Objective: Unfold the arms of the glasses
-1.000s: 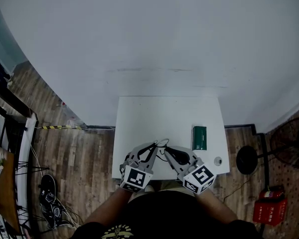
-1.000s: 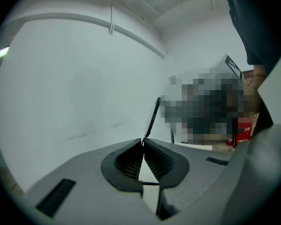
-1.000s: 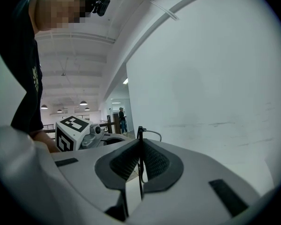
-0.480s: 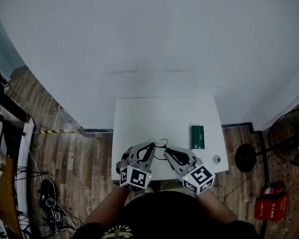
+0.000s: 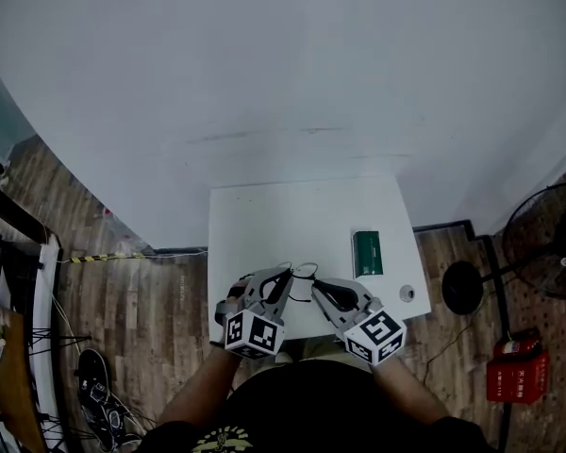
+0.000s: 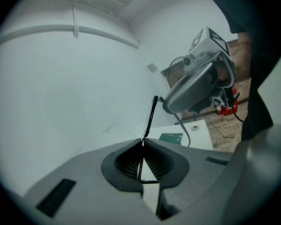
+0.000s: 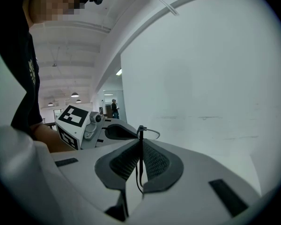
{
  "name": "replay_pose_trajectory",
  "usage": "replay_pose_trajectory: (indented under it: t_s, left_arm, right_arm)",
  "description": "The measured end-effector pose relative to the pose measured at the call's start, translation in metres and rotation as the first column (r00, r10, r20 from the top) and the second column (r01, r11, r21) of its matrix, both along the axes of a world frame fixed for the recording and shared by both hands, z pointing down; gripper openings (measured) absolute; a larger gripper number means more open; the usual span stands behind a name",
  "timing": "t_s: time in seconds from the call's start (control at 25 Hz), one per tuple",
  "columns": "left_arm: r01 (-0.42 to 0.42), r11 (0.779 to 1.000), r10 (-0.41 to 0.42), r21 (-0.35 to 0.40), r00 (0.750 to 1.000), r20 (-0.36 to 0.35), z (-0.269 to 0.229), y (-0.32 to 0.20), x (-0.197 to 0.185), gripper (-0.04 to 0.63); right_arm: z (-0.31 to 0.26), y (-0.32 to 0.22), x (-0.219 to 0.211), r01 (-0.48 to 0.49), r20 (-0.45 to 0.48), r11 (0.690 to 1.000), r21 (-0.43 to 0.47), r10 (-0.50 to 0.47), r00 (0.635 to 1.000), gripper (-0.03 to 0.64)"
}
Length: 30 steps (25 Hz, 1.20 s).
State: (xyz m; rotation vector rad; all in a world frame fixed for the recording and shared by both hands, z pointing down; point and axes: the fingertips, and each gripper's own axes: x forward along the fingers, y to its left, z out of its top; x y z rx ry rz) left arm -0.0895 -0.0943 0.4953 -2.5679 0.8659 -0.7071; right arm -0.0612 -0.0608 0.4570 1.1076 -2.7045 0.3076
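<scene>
My left gripper (image 6: 142, 143) is clamped on one thin black arm of the glasses (image 6: 151, 114), held over the near edge of the table (image 5: 292, 225); my right gripper (image 7: 141, 142) pinches a thin frame part. I judge them light, springy, fragile: grip gently, near the hinge
</scene>
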Motion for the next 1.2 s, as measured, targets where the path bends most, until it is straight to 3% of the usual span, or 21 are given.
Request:
replay_pose_trajectory:
  t_s: [0.52,0.8,1.2]
  left_arm:
    - [-0.050,0.998,0.046,0.034,0.993,0.105,0.006,-0.004,-0.007,0.020]
    - [-0.036,0.999,0.034,0.004,0.988,0.150,0.006,-0.008,-0.002,0.020]
    - [-0.049,0.998,0.036,0.038,0.957,0.287,0.029,-0.020,0.032,0.020]
  right_arm:
    - [0.015,-0.002,-0.001,-0.004,-0.038,0.998,-0.068,0.001,0.999,0.018]
    - [0.027,-0.005,0.005,0.018,-0.063,0.992,-0.121,-0.026,0.998,0.018]
    - [0.042,-0.019,0.041,0.059,-0.071,0.979,-0.193,-0.074,0.995,0.018]
